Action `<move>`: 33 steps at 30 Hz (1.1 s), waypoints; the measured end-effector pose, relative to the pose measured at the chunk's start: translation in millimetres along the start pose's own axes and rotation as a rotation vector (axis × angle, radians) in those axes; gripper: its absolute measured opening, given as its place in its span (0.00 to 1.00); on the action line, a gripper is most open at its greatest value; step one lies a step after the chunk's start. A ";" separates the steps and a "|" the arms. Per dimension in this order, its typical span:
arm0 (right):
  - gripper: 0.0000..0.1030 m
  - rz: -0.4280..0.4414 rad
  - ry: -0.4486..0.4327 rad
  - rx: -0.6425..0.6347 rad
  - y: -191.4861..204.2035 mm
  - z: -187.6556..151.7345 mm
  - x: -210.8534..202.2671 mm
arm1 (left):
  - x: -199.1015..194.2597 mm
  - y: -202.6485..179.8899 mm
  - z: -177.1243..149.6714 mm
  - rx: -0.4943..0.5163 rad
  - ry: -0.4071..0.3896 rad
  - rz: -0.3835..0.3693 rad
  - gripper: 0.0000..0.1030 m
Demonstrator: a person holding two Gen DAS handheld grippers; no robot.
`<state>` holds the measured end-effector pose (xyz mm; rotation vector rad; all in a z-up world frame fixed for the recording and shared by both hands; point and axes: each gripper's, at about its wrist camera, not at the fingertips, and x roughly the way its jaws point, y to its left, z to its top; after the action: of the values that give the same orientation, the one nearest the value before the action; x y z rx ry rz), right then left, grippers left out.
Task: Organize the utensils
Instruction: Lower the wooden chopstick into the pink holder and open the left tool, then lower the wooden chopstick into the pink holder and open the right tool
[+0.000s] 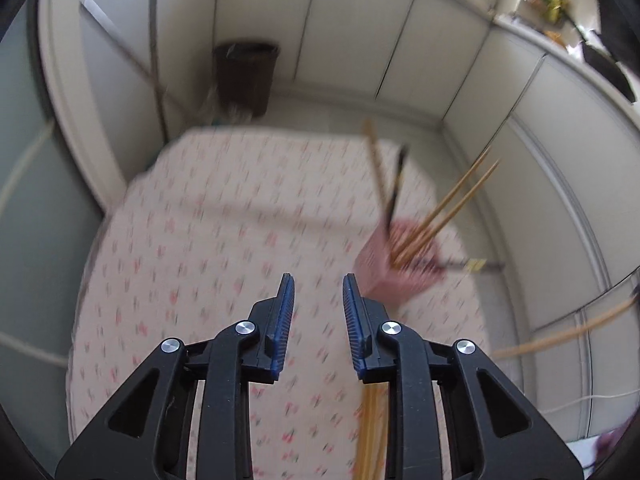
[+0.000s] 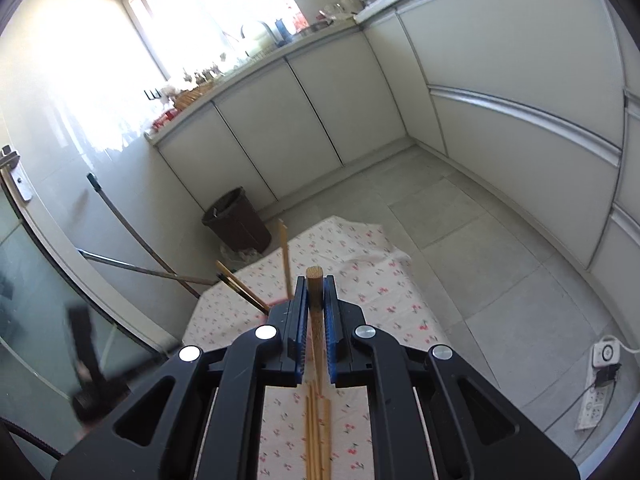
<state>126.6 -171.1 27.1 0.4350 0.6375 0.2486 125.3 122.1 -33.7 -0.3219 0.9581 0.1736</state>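
My left gripper point(image 1: 318, 280) is open and empty above a table with a cherry-print cloth point(image 1: 224, 240). To its right a pink holder point(image 1: 384, 268) stands on the cloth with several wooden and dark chopsticks point(image 1: 440, 208) sticking out. More wooden chopsticks point(image 1: 372, 432) lie on the cloth under the gripper. The view is blurred. My right gripper point(image 2: 315, 280) is shut on a wooden chopstick point(image 2: 315, 300) that points up between the pads. Loose chopsticks point(image 2: 318, 432) lie on the cloth below it. The holder's chopsticks point(image 2: 286, 256) rise just left of the fingers.
A dark waste bin point(image 2: 236, 220) stands on the floor beyond the table by white cabinets point(image 2: 312, 120). A mop handle point(image 2: 132, 224) leans on the left wall. A power strip point(image 2: 600, 384) lies on the tiled floor at right. A glass door point(image 2: 36, 280) is at left.
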 end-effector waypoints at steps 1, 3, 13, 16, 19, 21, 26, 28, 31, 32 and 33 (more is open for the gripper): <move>0.08 0.002 -0.016 -0.009 6.4 4.4 -0.4 | 7.7 10.2 -10.2 -0.020 0.030 0.007 0.24; 0.08 0.008 -0.051 -0.025 21.4 16.6 0.9 | 25.2 29.3 -25.5 -0.081 0.122 0.019 0.24; 0.08 0.013 -0.110 -0.038 69.2 58.4 39.6 | 17.3 38.0 -13.6 -0.122 0.104 -0.054 0.26; 0.09 -0.006 -0.099 -0.046 73.8 56.9 63.5 | 19.8 33.2 -12.1 -0.110 0.107 -0.065 0.26; 0.12 -0.016 -0.075 -0.047 74.4 49.9 87.0 | 21.2 29.4 -11.2 -0.097 0.104 -0.063 0.26; 0.12 -0.047 -0.046 -0.067 75.2 42.6 100.2 | 20.8 28.6 -10.5 -0.090 0.097 -0.056 0.26; 0.12 -0.095 0.003 -0.135 79.7 30.4 111.5 | 21.8 29.2 -10.2 -0.094 0.100 -0.063 0.26; 0.12 -0.107 0.016 -0.147 79.3 25.9 111.7 | 22.8 27.8 -11.3 -0.092 0.105 -0.065 0.27; 0.12 -0.128 0.034 -0.173 76.8 17.3 110.7 | 24.8 25.3 -13.5 -0.077 0.114 -0.063 0.29; 0.12 -0.135 0.038 -0.183 75.8 13.8 110.0 | 26.1 24.7 -14.4 -0.073 0.118 -0.060 0.30; 0.12 -0.142 0.042 -0.192 74.7 9.9 109.4 | 27.8 23.9 -15.5 -0.069 0.123 -0.057 0.30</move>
<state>211.2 -69.7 12.1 0.1994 0.6761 0.1819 122.2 139.3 -69.5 -0.4272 1.0652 0.1359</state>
